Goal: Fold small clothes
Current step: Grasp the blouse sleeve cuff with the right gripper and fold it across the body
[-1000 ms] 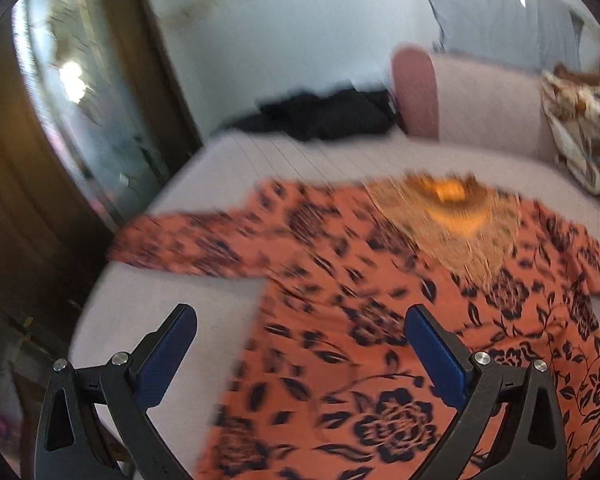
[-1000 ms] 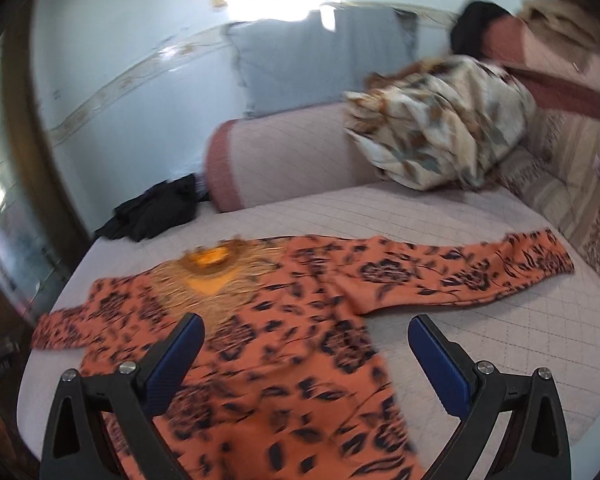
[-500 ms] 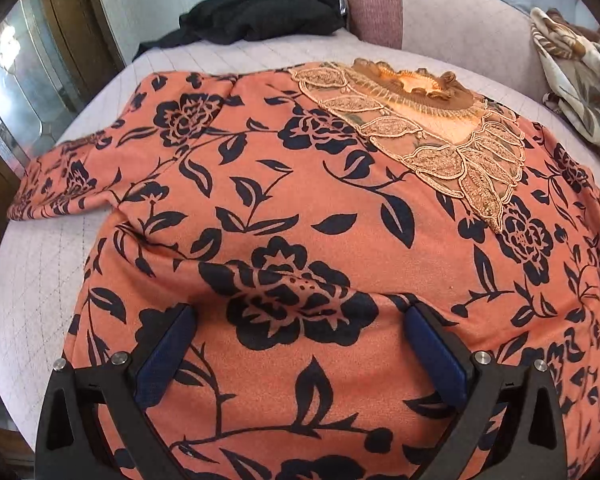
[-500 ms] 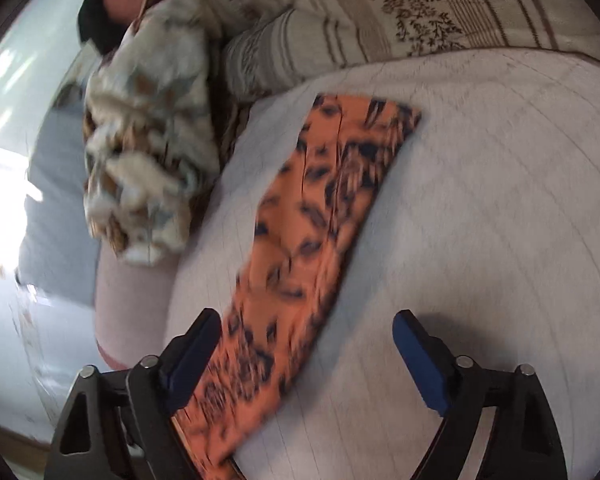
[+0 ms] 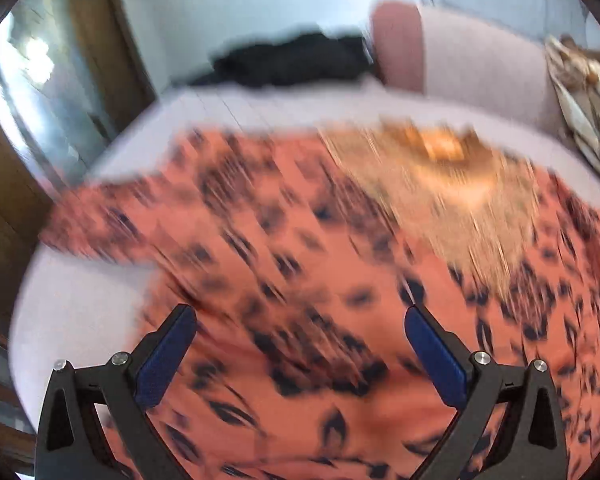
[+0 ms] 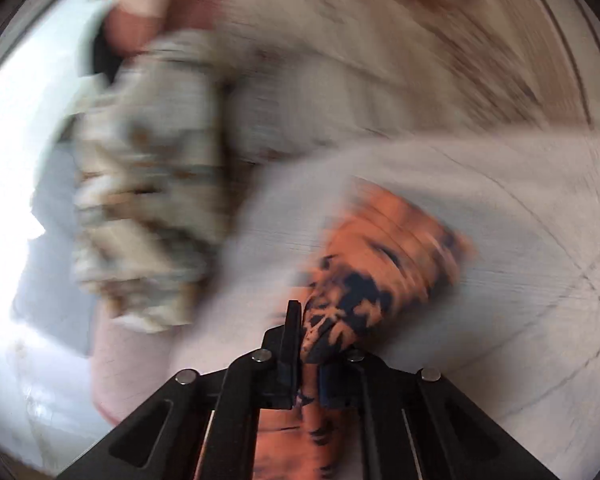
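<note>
An orange top with black flowers (image 5: 300,288) lies spread flat on the pale quilted bed (image 5: 100,304), its gold lace collar (image 5: 440,168) toward the far side. My left gripper (image 5: 300,344) hovers open over the lower body of the top, nothing between its blue pads (image 5: 164,356). In the right wrist view, the right gripper (image 6: 312,344) is shut on the top's orange sleeve (image 6: 380,256), which bunches up and sticks out past the fingers over the bed (image 6: 520,220). Both views are motion-blurred.
A black garment (image 5: 292,60) lies at the bed's far edge beside a pink bolster (image 5: 452,56). A crumpled floral cloth (image 6: 148,184) sits against the cushions. A wooden door frame (image 5: 112,40) stands at the left.
The right gripper swung to the sleeve's end, rolled, and closed on it. The left gripper dipped close over the top's body, then pulled back a little, still open.
</note>
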Motion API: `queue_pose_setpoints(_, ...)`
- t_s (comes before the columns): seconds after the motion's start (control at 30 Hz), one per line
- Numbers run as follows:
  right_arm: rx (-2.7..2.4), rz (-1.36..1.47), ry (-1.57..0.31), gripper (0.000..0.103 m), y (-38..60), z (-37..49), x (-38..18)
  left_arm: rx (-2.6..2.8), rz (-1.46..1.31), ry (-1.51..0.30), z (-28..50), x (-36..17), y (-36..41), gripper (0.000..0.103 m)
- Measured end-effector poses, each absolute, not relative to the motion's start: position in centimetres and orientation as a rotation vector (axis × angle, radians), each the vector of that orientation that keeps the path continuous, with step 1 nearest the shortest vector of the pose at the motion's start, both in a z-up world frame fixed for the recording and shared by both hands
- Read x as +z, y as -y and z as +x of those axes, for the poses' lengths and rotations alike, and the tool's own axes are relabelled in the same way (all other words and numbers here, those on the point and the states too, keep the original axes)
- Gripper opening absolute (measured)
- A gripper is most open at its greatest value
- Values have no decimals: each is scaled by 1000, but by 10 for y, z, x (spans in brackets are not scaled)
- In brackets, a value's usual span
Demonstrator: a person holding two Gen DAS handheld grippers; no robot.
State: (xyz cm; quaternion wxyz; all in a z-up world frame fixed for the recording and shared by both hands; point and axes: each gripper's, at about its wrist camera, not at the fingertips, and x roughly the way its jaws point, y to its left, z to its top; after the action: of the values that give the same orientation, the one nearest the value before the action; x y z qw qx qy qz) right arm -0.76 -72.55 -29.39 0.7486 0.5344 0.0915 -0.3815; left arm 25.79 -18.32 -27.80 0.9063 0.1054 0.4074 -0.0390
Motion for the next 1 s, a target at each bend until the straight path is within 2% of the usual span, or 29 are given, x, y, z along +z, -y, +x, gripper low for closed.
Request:
queue_pose_setpoints(0.17,-461,1017,-30,6,633,47,-190,79,202,-781,278,-259,146,103)
queue_pose_setpoints(0.23,-303,978,-42,6,584,91,-163,142,170,-795,287,-256,123,103)
queue_pose_setpoints(0.33,-101,992,-117,6,513,166,-149,236,120,-795,298,-250,89,103)
queue_pose_setpoints(0.53,37,965,-332,6,376,298,-180,378,16,-830,318,-253,27,103)
queue_pose_setpoints(0.6,53,934,-441,6,333,335,-206,415,-8,-846,322,-256,9,103)
queue_pose_setpoints(0.77,60,897,-735,14,247,379,-286,487,-91,-879,330,-261,-35,103)
queue_pose_setpoints(0.8,71,888,-799,26,237,382,-300,505,-114,-882,330,-261,-44,103)
queue_pose_setpoints(0.83,99,891,-853,50,230,382,-312,519,-135,-883,330,-261,-52,103)
queue_pose_setpoints(0.87,133,913,-883,65,225,378,-322,529,-151,-883,330,-261,-58,103)
queue_pose_setpoints(0.9,166,946,-869,74,224,370,-328,539,-167,-885,330,-261,-64,103)
queue_pose_setpoints(1.0,219,924,-837,78,227,347,-324,568,-210,-898,331,-265,-81,103)
